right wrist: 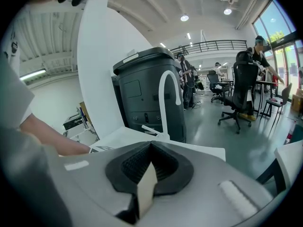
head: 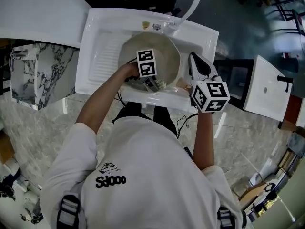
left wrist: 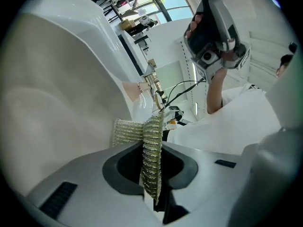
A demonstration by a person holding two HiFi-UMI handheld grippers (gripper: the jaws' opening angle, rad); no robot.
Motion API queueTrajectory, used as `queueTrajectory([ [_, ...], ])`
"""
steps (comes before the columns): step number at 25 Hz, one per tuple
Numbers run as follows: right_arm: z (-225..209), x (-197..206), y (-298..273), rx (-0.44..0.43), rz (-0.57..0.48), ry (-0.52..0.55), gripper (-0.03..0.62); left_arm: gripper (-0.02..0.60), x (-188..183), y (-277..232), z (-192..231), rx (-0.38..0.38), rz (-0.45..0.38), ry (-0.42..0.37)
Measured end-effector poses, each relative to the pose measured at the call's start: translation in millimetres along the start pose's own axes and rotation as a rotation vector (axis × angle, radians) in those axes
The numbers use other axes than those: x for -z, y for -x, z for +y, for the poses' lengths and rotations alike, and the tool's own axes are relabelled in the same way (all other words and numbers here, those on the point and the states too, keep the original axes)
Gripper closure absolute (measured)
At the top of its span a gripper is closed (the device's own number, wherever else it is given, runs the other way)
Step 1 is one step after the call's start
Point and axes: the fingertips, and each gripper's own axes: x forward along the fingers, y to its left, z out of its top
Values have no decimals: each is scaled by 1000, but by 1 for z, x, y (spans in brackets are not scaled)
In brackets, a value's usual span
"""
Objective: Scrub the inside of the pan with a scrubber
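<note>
Left claw pinches only the scrubber's edge inside the pan; hard strokes could pull it free. Right claw is clamped on what looks like the pan's rim, which may slip.

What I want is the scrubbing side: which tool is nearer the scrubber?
Left. The left tool is shut on the scrubber, inside the pan. The right tool is off to the scrubber's right, at the pan's edge, shut on a beige part of it.

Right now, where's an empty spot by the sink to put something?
The ribbed drainboard, between the sink's left rim and the pan, is bare. The rest is crowded: the pan, with left gripper and right gripper at its near side.
</note>
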Motion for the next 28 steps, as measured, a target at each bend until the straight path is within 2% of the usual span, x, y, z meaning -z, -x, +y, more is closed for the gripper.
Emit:
queueTrajectory([
  [7, 12, -2, -9, -31, -1, 8, 585, 518, 32, 13, 1, -10, 67, 38],
  [13, 14, -7, -12, -49, -13, -17, 585, 518, 70, 28, 12, -126, 296, 30],
  [19, 21, -9, -19, -89, -16, -32, 585, 518, 81, 33, 19, -186, 384, 29],
  [24, 24, -12, -23, -99, -16, -33, 585, 520, 92, 46, 40, -333, 488, 31],
  [28, 20, -13, -23, -95, -17, -39, 585, 519, 98, 61, 57, -437, 506, 55],
])
